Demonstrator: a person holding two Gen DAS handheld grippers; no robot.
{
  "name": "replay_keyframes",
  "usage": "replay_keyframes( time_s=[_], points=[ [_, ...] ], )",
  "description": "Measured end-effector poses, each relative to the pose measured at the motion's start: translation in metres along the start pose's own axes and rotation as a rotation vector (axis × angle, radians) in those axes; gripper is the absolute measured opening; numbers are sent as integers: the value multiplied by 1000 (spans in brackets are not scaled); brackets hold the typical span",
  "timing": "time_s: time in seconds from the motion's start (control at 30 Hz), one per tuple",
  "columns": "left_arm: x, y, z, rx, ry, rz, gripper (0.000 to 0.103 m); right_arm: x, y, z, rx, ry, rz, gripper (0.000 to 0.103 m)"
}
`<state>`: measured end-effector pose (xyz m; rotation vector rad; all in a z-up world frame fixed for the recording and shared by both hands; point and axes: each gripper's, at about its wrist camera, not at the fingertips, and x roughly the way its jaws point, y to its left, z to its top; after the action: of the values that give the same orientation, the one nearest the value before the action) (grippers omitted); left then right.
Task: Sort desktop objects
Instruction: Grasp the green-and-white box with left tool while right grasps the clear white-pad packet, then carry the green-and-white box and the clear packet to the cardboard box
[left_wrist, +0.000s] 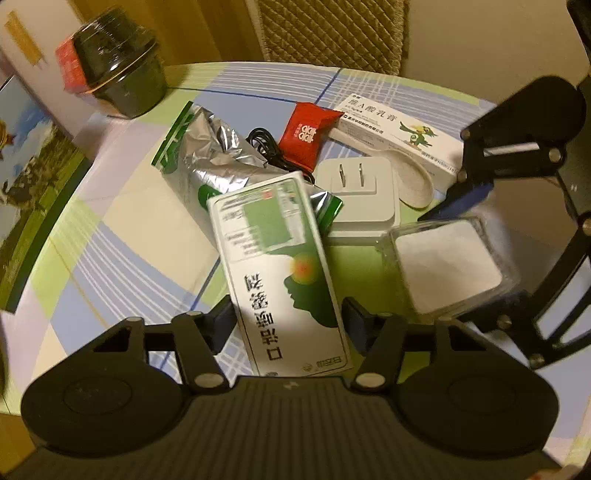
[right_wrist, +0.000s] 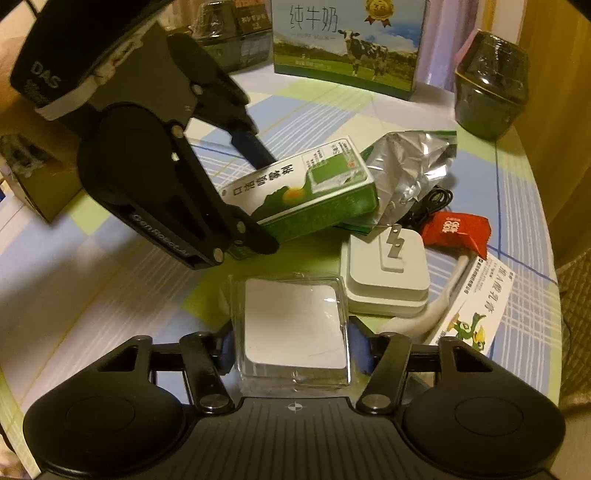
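Note:
My left gripper (left_wrist: 288, 321) is shut on a green and white medicine box (left_wrist: 277, 266) and holds it tilted above the table; it also shows in the right wrist view (right_wrist: 303, 192). My right gripper (right_wrist: 291, 347) is shut on a clear plastic case with a white pad inside (right_wrist: 295, 325), also seen in the left wrist view (left_wrist: 450, 266). Between them lie a white plug adapter (right_wrist: 388, 273), a red sachet (right_wrist: 458, 232), a silver foil bag (right_wrist: 413, 170), a black cable (right_wrist: 432, 203) and a white ointment box with a green bird (right_wrist: 476, 306).
A milk carton box (right_wrist: 347, 44) stands at the table's far side in the right wrist view. A dark wrapped cup (right_wrist: 491, 85) stands at the right rim. The round table (right_wrist: 92, 280) has a checked cloth. A woven chair back (left_wrist: 332, 33) stands behind the table.

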<state>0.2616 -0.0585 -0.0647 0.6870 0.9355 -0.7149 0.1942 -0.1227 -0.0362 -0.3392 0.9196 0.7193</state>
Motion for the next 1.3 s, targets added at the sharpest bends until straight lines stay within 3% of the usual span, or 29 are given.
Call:
replay_keyframes(
  time_s=[0.33, 0.53, 0.67, 0.77, 0.93, 1.13, 1.3],
  points=[
    [-41, -29, -34, -106, 47, -4, 51, -35, 24, -27, 111, 19, -10, 53],
    [-70, -63, -70, -165, 42, -1, 51, -52, 38, -51, 211, 29, -57, 53],
    [-81, -80, -88, -208, 10, -6, 52, -55, 46, -61, 208, 13, -80, 54],
    [-82, -84, -94, -228, -11, 16, 60, -57, 48, -65, 213, 8, -87, 58],
    [-76, -84, -94, -257, -38, 29, 60, -58, 47, -71, 256, -17, -92, 75],
    [-64, -77, -94, -315, -54, 29, 60, -53, 46, -75, 277, -27, -83, 76],
    [-62, -72, -101, -380, -51, 16, 51, -53, 46, -72, 298, -54, -88, 76]
  ],
)
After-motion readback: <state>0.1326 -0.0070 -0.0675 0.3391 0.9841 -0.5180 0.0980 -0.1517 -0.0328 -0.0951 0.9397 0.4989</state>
